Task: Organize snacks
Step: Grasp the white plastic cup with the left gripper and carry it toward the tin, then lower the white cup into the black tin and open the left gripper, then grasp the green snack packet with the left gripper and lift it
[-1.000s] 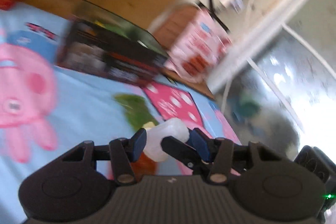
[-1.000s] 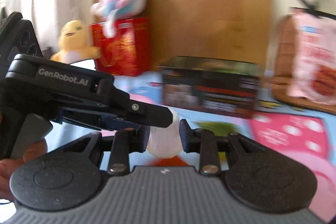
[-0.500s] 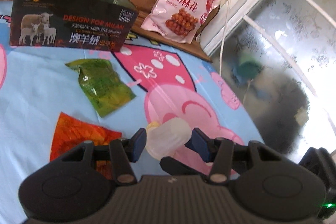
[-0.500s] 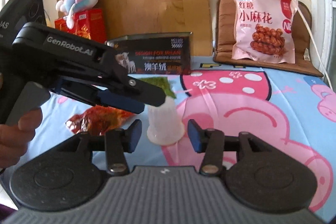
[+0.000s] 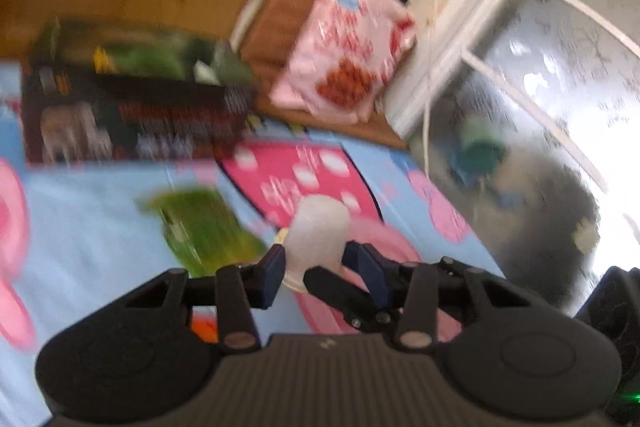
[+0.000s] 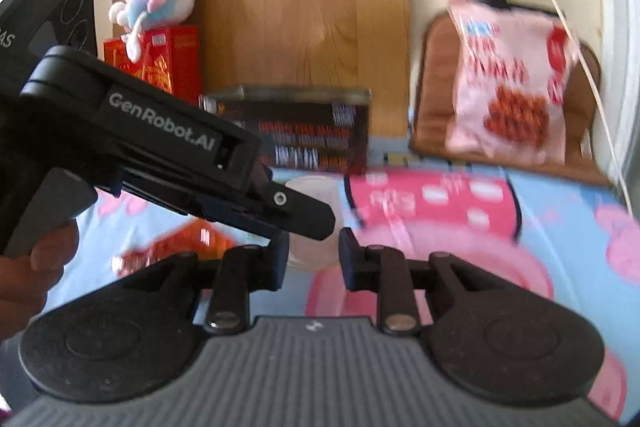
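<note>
A translucent white jelly cup (image 5: 318,227) stands between the blue pads of my left gripper (image 5: 316,267). Its jaws are closing and both pads touch the cup's sides. A finger (image 5: 336,287) of the right gripper crosses under the cup. In the right wrist view the same cup (image 6: 314,251) sits between the pads of my right gripper (image 6: 314,261), whose jaws are closing onto it. A finger (image 6: 308,215) of the left gripper lies across the cup's front. A green packet (image 5: 204,231) and an orange-red packet (image 6: 180,239) lie on the blue cartoon sheet (image 5: 80,211).
An open black tin box (image 6: 304,135) stands at the back of the sheet. A pink snack bag (image 6: 512,87) leans on a brown cushion (image 6: 436,87). A plush toy (image 6: 156,3) sits on a red box (image 6: 160,63). A person's hand (image 6: 36,267) holds the left gripper.
Both pairs of jaws have narrowed onto the cup; half a second ago the right ones stood wider with gaps beside it. In the left view the cup has gone from tilted to upright.
</note>
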The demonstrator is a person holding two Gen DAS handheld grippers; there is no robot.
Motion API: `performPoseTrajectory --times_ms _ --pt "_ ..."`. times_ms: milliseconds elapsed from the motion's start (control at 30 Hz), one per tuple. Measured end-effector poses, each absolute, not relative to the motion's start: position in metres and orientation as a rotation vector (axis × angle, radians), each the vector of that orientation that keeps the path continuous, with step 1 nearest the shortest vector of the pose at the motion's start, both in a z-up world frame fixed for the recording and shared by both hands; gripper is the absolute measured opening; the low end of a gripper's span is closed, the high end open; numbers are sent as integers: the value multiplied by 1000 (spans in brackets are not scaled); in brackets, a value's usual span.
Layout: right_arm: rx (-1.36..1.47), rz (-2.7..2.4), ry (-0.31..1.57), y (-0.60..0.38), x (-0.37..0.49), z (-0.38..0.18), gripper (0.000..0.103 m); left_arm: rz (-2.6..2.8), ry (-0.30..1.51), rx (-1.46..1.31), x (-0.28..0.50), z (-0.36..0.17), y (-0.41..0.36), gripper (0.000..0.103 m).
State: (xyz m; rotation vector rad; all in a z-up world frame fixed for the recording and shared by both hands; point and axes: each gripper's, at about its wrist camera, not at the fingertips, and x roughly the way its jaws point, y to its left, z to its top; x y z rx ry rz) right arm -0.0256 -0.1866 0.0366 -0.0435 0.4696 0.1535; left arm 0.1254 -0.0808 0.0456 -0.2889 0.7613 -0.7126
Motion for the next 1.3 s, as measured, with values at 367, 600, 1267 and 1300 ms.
performPoseTrajectory --times_ms 367,600,1267,1300 --pt "-49 278 348 -145 120 81 39 -353 564 -379 193 99 0 52" --pt "105 215 412 -192 62 52 39 -389 662 -422 162 52 20 52" --pt "361 274 695 -233 73 9 41 -571 891 -626 184 -9 -43 39" --pt "368 281 695 -234 72 8 42 -582 877 -656 183 -9 -40 40"
